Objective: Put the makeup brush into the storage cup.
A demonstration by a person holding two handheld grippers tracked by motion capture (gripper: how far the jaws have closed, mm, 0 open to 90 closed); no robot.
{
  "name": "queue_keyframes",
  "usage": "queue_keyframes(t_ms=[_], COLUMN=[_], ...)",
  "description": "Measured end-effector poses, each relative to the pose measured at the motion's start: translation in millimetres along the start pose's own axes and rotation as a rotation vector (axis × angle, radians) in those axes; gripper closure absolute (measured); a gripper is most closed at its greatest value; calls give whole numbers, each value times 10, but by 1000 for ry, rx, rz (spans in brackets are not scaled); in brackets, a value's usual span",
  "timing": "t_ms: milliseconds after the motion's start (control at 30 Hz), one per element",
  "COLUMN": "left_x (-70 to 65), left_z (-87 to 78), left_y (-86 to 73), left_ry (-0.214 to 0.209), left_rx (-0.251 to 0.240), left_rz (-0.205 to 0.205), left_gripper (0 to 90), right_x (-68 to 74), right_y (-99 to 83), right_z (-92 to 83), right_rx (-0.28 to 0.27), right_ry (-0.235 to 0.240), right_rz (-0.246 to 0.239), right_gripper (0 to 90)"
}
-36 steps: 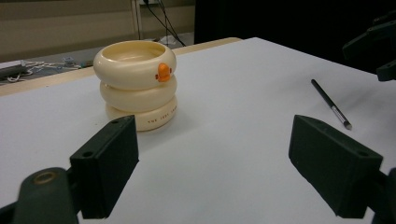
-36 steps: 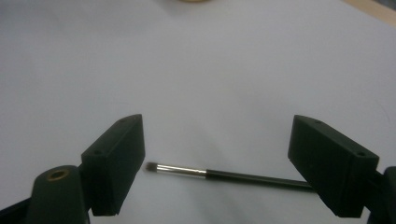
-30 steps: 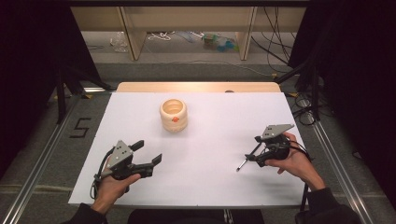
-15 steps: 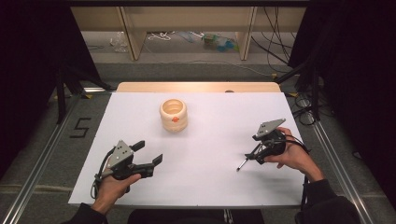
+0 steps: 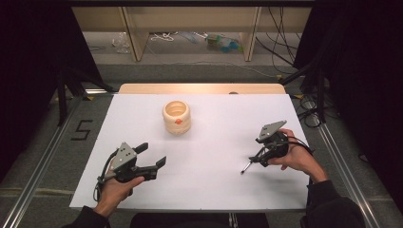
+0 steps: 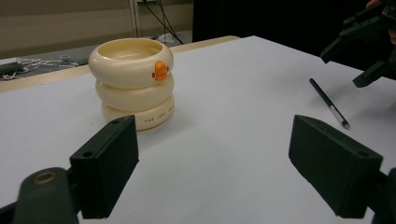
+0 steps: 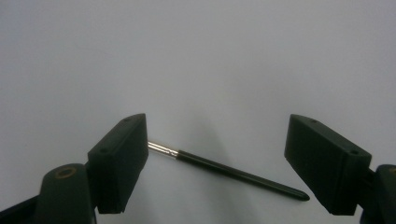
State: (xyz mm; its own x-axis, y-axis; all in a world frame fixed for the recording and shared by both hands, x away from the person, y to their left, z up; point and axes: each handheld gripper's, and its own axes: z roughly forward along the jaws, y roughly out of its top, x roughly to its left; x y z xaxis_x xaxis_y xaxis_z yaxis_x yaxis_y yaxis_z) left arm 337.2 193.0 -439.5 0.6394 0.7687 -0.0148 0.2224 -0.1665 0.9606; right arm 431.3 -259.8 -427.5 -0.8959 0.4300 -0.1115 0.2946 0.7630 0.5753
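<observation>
Pen [image 7: 229, 171] between open right tongs [image 7: 217, 161]

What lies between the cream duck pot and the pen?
Nothing: the high view shows bare white table between the pot and the pen.

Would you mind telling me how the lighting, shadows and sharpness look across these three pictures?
High view: the white table is evenly lit, its surroundings dark, with a soft shadow beside the right tongs. Left gripper view: the stacked cream cup is sharp, the near jaws slightly soft. Right gripper view: the table dims toward the corners, and the black pen casts a faint blurred shadow.
</observation>
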Motion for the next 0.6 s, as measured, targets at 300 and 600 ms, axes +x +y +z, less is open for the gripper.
queue_keyframes(t_ms=[300, 600], left_x=[39, 28], left_z=[-31, -13], left_y=[-14, -19], left_ry=[11, 7], left_rx=[-3, -2], left_rz=[1, -10], left_gripper=[160, 160], right_x=[26, 17], right_y=[65, 59], right_z=[34, 74], right_rx=[27, 62], right_ry=[6, 23], right_rz=[-40, -72], right_gripper=[248, 251])
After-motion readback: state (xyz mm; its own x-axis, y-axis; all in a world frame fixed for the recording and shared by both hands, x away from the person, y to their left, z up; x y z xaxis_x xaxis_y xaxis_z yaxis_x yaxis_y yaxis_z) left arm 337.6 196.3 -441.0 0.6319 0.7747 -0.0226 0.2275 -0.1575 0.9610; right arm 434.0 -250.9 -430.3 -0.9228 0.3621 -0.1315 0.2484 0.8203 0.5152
